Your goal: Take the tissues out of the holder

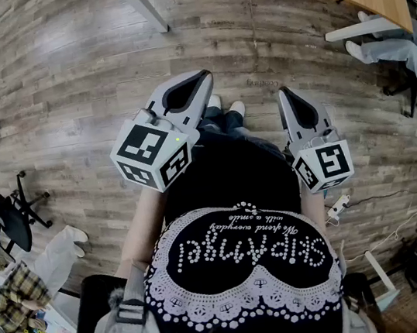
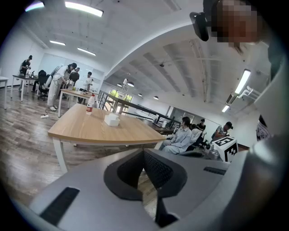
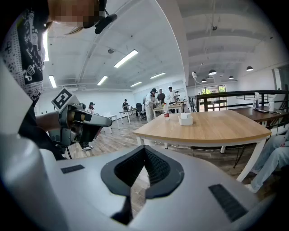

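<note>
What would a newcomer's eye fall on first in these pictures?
The left gripper and the right gripper are held out over the wooden floor, both shut and empty. Some way ahead stands a table with a white tissue box and a bottle on it.

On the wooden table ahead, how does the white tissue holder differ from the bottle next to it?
The white box-shaped tissue holder is low and squat; the red-labelled clear bottle is tall and slim. The holder is all white; the bottle carries a red band. Both stand apart on the light wooden table.
</note>
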